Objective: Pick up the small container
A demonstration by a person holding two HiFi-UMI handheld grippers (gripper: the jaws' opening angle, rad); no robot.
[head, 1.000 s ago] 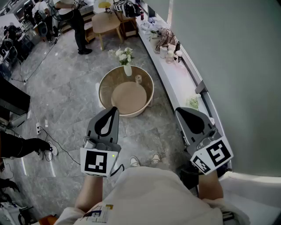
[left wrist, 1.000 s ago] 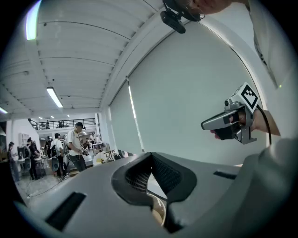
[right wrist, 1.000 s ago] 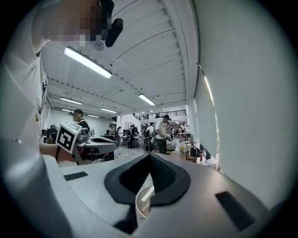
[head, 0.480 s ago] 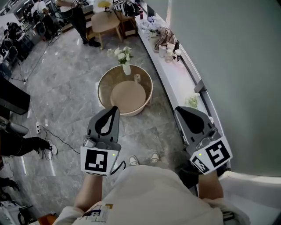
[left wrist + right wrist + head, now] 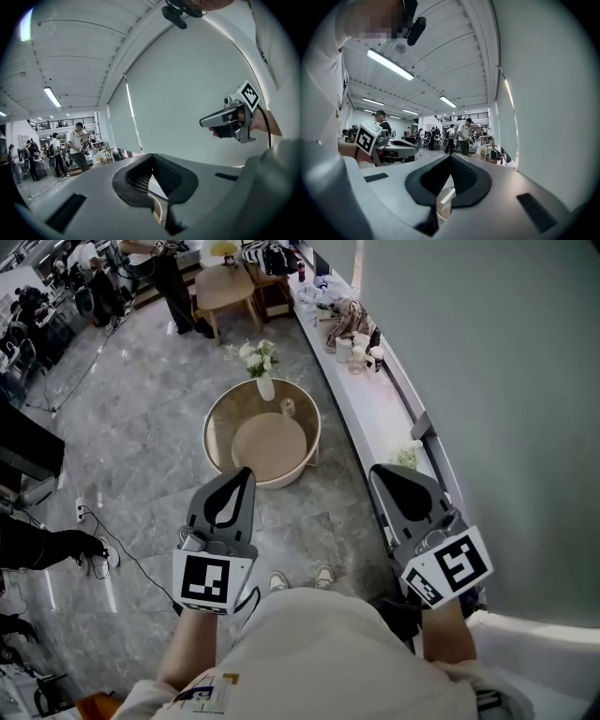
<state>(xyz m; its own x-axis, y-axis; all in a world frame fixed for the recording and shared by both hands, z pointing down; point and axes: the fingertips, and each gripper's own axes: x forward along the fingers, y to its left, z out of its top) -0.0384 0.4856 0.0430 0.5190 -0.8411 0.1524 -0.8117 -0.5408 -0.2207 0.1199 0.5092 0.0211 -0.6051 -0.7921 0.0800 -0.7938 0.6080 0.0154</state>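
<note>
The small container [image 5: 288, 407], a pale little cylinder, stands on the far side of a round glass-topped coffee table [image 5: 212, 432], beside a white vase of flowers [image 5: 265, 386]. Both grippers hover over the floor well short of the table. My left gripper [image 5: 246, 472] is shut with nothing in it, its tip just before the table's near rim. My right gripper [image 5: 375, 471] is likewise shut and empty, off to the table's right near the ledge. In the left gripper view the jaws [image 5: 151, 156] meet; in the right gripper view the jaws [image 5: 451, 156] also meet.
A long white ledge [image 5: 370, 404] with jars and cloth runs along the wall on the right. A wooden table [image 5: 225, 287] and a standing person [image 5: 173, 282] are beyond. Cables [image 5: 122, 554] trail over the grey marble floor at left.
In the head view the coffee table, vase and ledge have drifted slightly up and left. Both grippers stay shut and keep almost the same place in the picture.
</note>
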